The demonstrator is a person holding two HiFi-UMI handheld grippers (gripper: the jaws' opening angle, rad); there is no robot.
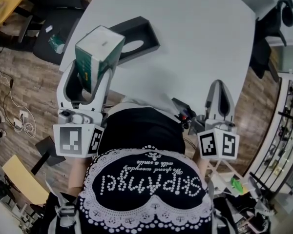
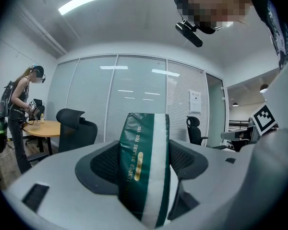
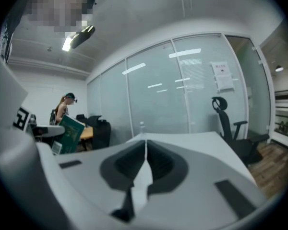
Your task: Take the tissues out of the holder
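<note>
A green and white tissue pack (image 1: 98,52) is held up off the table, clamped between the fingers of my left gripper (image 1: 90,74). The left gripper view shows the pack (image 2: 143,166) upright between both pads, with my left gripper (image 2: 144,162) shut on it. Just behind it, the black holder (image 1: 145,29) with an oval opening lies on the white table (image 1: 195,38). My right gripper (image 1: 219,86) hovers over the table's near edge, shut and holding nothing. In the right gripper view my right gripper (image 3: 145,145) has its jaws pressed together, and the tissue pack (image 3: 69,132) shows far left.
A small black object (image 1: 183,112) lies at the table's near edge. Office chairs (image 1: 268,33) stand at the right and far left, on a wooden floor with cables (image 1: 17,116). Another person (image 2: 19,114) stands by a round wooden table (image 2: 43,126) in the background.
</note>
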